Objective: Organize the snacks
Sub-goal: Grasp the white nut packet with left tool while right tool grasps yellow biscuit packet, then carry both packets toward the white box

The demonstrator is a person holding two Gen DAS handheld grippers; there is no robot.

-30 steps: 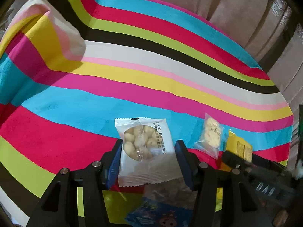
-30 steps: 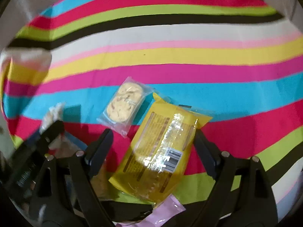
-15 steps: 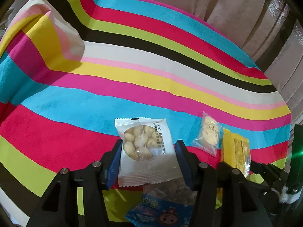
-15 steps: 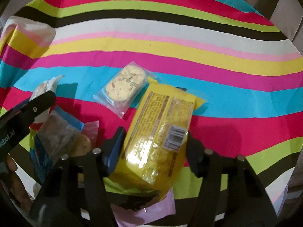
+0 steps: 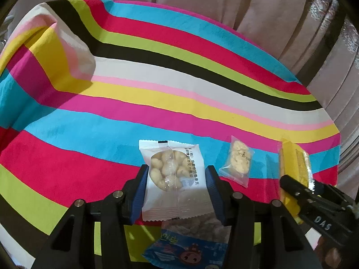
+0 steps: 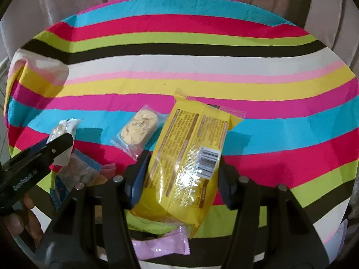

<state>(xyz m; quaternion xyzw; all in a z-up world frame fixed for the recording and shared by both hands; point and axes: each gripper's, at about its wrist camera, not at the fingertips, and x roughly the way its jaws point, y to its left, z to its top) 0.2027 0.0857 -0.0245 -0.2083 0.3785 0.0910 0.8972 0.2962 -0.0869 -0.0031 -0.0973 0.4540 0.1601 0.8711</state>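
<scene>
Left wrist view
- left gripper [image 5: 177, 183]: angled down at striped tablecloth [image 5: 112, 116]; blue pads [image 5: 141, 190] pressing both edges of white snack packet [image 5: 172, 179], jaws closing a little further, packet clamped.
- white snack packet: clear round window, pale puffed pieces; black print on right edge, too small to read.
- cookie packet [image 5: 239, 160]: clear wrapper, flat on cloth, just right of left gripper.
- blue packet [image 5: 190, 246]: under gripper, cartoon face, text unreadable.
- right gripper [image 5: 298, 188]: at right edge, white "DAS" on finger, yellow biscuit pack [image 5: 294, 163] in it.

Right wrist view
- right gripper [image 6: 181, 174]: pointing steeply down; pads on both sides of yellow biscuit pack [image 6: 188, 157], jaws closing, pack gripped and tilted up off cloth.
- yellow biscuit pack: back side up, barcode, brown text blocks, unreadable.
- pink wrapper [image 6: 161, 244]: on cloth under pack.
- left gripper [image 6: 65, 141]: at left, "GenRobot AI" on finger, fingers of hand [image 6: 22, 219] below.
- cookie packet [image 6: 138, 132]: on blue stripe between the grippers.
</scene>
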